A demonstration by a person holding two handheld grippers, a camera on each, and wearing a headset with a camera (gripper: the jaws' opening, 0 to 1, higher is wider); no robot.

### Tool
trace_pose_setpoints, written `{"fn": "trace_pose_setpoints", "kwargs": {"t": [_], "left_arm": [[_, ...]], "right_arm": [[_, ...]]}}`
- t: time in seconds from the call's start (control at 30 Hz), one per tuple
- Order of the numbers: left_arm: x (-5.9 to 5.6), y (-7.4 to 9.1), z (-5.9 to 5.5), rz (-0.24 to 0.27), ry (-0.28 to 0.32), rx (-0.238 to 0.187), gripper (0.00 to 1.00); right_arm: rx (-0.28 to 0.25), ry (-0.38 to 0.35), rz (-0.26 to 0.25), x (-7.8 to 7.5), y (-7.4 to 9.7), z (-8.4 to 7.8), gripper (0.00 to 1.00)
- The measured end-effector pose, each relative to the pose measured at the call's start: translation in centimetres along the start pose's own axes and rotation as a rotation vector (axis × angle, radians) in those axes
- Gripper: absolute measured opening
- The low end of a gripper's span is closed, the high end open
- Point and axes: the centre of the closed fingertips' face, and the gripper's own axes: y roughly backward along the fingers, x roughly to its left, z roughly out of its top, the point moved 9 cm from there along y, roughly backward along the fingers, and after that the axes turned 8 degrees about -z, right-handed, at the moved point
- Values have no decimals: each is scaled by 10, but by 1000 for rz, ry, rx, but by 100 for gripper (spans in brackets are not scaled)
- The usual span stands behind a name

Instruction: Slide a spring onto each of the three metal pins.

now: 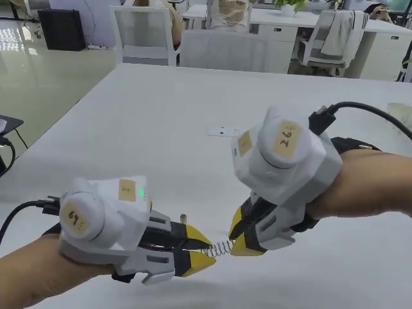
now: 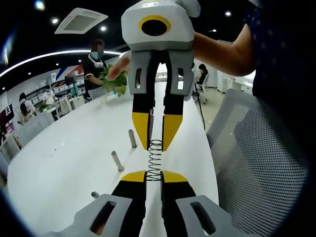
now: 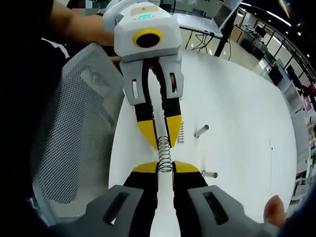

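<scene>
A small steel spring (image 1: pixel 219 248) stretches between my two grippers just above the white table. My left gripper (image 1: pixel 203 255) is shut on one end of it and my right gripper (image 1: pixel 238 242) is shut on the other. In the left gripper view the spring (image 2: pixel 154 159) runs from my left gripper (image 2: pixel 154 176) up to the right gripper's fingertips (image 2: pixel 170 132). Beside it stand a pin wearing a spring (image 2: pixel 132 138), a bare pin (image 2: pixel 117 161) and a short pin (image 2: pixel 95 194). The right gripper (image 3: pixel 166 168) view shows the held spring (image 3: pixel 165 155), the sprung pin (image 3: pixel 180 132) and two bare pins (image 3: pixel 201 131) (image 3: pixel 210 174).
One pin (image 1: pixel 183 220) stands on the table (image 1: pixel 161 116) just behind the left gripper. A flat white socket plate (image 1: pixel 222 131) lies mid-table. A mesh chair (image 2: pixel 256 158) is close by the table edge. A person (image 2: pixel 96 64) with a green plant is at the far end.
</scene>
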Motion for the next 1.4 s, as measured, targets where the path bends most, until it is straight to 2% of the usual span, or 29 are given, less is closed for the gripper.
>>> {"fn": "trace_pose_setpoints", "kwargs": {"t": [0.5,0.9,1.23,1.4], "left_arm": [[-1,0,1,2,7,-7,2],[0,0,0,7,8,-8,2],[1,1,0,14,10,-18,2],[1,1,2,11,9,-30,2]], "right_arm": [[-42,45,-24,2,6,21,8],[-63,25,-21,0,4,20,9],[-77,-12,-14,-1,-2,10,12],[-102,-43,-7,-2,-4,8,11]]}}
